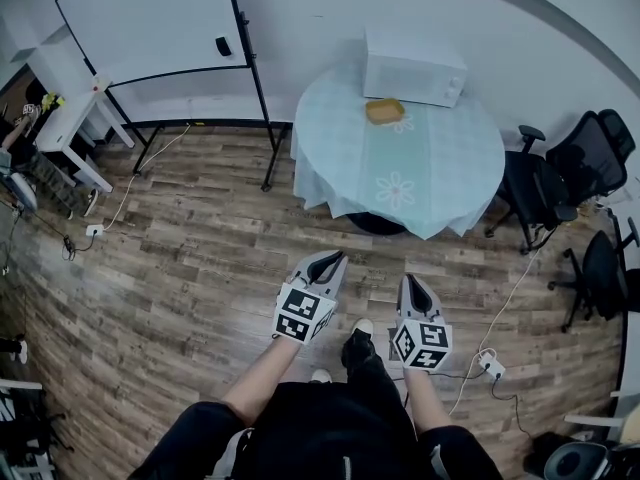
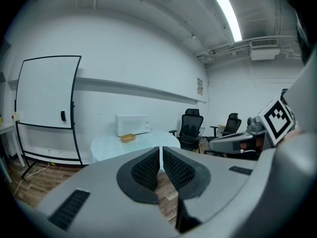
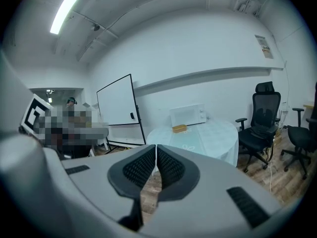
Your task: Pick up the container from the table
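Standing on the wooden floor (image 1: 200, 268), we are well short of the round desk (image 1: 450, 183). At the far left a whiteboard (image 1: 150, 18) stands against the wall. Next comes the left claw (image 1: 331, 258), its jaws pressed together with nothing between them. Just to its right is the right claw (image 1: 412, 280), likewise closed and empty.

The container (image 1: 385, 111), a small yellowish tray, sits on the far part of the desk, just in front of the white microwave (image 1: 414, 65). It lies far ahead of both claws, on a line that passes between them. The left claw's own view puts it a little left of its tips, and the right claw's view puts it a little right.

Its long axis seems to run roughly left to right across our path. We judge neither claw clearly nearer, and both must open before any grasp. Office chairs (image 1: 560, 173) stand at the far right.
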`<state>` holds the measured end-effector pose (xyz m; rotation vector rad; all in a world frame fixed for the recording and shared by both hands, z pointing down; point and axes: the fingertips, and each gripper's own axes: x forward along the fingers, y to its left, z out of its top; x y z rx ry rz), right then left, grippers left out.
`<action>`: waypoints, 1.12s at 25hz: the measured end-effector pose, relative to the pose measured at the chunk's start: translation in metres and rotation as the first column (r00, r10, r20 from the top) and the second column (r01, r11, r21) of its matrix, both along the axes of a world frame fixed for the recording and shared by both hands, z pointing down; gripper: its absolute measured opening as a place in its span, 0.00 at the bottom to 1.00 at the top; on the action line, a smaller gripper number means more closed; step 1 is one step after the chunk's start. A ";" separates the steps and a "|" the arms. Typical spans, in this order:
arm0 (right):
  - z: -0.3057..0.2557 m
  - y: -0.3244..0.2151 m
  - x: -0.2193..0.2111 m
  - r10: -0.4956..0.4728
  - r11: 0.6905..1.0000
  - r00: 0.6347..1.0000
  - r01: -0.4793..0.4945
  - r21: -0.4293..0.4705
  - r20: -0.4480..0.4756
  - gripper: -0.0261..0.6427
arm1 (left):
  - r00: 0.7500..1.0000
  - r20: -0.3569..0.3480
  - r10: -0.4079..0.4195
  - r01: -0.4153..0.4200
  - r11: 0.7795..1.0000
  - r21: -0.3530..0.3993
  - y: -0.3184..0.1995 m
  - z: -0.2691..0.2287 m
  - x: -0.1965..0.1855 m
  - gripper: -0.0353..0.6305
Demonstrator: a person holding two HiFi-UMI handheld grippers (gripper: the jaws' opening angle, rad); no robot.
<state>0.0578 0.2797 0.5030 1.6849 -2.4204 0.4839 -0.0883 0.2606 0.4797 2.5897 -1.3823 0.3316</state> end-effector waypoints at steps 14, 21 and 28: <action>-0.013 -0.092 0.023 -0.045 0.999 0.999 0.045 0.013 0.016 0.08 | 0.999 0.003 -0.042 0.042 0.999 -0.013 -0.083 -0.008 0.028 0.10; -0.008 -0.133 0.041 -0.065 0.998 0.997 0.065 0.005 0.029 0.08 | 0.998 0.014 -0.068 0.069 0.997 -0.021 -0.116 -0.006 0.044 0.10; -0.005 -0.167 0.057 -0.089 0.996 0.995 0.089 0.007 0.043 0.08 | 0.995 0.029 -0.098 0.099 0.995 -0.023 -0.147 -0.003 0.058 0.10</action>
